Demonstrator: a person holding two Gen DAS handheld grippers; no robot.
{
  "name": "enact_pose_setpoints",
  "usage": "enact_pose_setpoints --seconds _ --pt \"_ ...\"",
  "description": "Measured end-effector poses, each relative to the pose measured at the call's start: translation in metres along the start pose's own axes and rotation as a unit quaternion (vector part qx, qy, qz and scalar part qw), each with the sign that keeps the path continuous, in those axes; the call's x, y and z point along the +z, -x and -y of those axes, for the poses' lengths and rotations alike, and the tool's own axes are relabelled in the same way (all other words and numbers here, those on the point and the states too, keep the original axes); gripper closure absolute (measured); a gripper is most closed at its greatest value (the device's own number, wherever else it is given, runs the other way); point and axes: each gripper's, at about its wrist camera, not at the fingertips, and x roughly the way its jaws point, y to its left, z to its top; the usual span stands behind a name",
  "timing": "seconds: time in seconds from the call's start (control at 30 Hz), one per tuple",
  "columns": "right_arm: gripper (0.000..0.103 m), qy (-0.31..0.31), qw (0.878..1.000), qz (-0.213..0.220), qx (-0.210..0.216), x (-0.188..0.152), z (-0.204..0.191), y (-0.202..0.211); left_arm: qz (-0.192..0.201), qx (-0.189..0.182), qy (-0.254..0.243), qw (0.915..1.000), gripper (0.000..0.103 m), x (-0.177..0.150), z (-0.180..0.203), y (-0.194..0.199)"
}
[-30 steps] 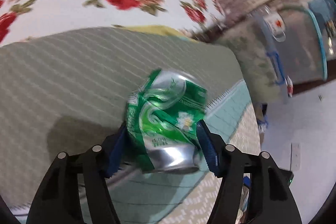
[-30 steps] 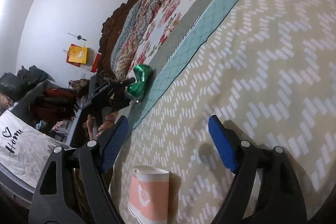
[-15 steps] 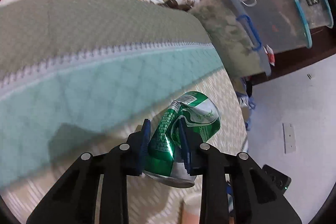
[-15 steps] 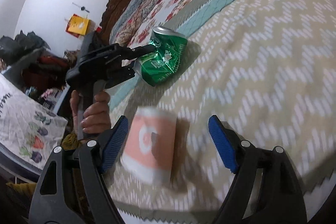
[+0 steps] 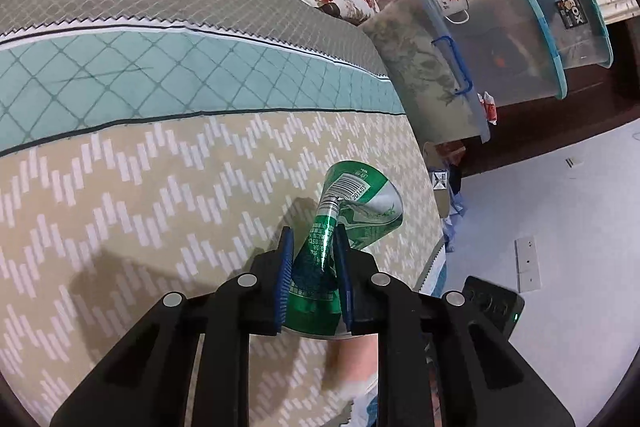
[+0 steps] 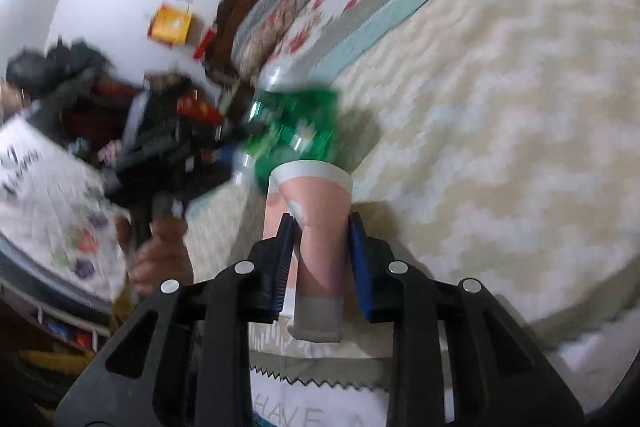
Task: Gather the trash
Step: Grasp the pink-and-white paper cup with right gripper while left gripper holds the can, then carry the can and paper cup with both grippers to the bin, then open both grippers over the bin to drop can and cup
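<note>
On chevron bedspread (image 5: 140,187): left tool (image 5: 312,259) clamps crushed can (image 5: 352,203); right tool (image 6: 320,243), just closing, pinches cup (image 6: 316,227).

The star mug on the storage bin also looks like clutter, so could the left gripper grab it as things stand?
Probably not: the left gripper is shut on the crushed green can, and the mug sits beyond the bed's edge.

Patterned quilts (image 5: 160,163) over the bed (image 6: 520,107)

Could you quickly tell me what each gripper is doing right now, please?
Left gripper: shut on the crushed green can.
Right gripper: jaws have just been closing, now pressing the pink paper cup.
</note>
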Motion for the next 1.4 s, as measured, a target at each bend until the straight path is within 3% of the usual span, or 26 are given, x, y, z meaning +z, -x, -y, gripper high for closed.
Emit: enact_pose_setpoints --seconds 0.23,0.37,0.47,0.63,0.73,0.87,1.07,1.1,1.13,1.17,1.4 --pt "0.073 -0.057 0.990 0.124 -0.040 0.026 0.062 0.098 -0.021 -0.024 -0.029 0.9991 0.085 0.018 0.054 -0.036" --pt "0.073 -0.073 0.977 0.182 -0.080 0.041 0.101 0.155 -0.048 -0.043 -0.055 0.9964 0.085 0.045 0.116 -0.092" --pt "0.073 -0.091 0.961 0.233 -0.115 0.058 0.133 0.203 -0.066 -0.046 -0.087 0.9929 0.085 0.063 0.171 -0.141" --pt "0.073 -0.129 0.922 0.314 -0.184 0.090 0.190 0.281 -0.090 -0.059 -0.137 0.9847 0.085 0.085 0.254 -0.220" --pt "0.073 -0.131 0.905 0.326 -0.241 0.112 0.212 0.307 -0.108 -0.070 -0.159 0.9788 0.085 0.093 0.300 -0.270" --pt "0.073 -0.114 0.888 0.318 -0.312 0.139 0.226 0.309 -0.127 -0.062 -0.189 0.9718 0.085 0.092 0.349 -0.336" --pt "0.064 -0.087 0.876 0.291 -0.376 0.167 0.252 0.286 -0.149 0.005 -0.203 0.9676 0.081 0.086 0.374 -0.416" --pt "0.055 -0.084 0.876 0.287 -0.378 0.169 0.252 0.281 -0.148 0.021 -0.202 0.9680 0.075 0.086 0.373 -0.424" --pt "0.036 -0.084 0.879 0.282 -0.375 0.171 0.255 0.277 -0.148 0.028 -0.199 0.9682 0.057 0.086 0.372 -0.429" --pt "0.031 -0.084 0.881 0.281 -0.371 0.171 0.255 0.274 -0.147 0.027 -0.195 0.9693 0.049 0.087 0.369 -0.431" --pt "0.030 -0.055 0.869 0.317 -0.376 0.162 0.235 0.275 -0.127 -0.003 -0.198 0.9719 0.048 0.091 0.363 -0.399"
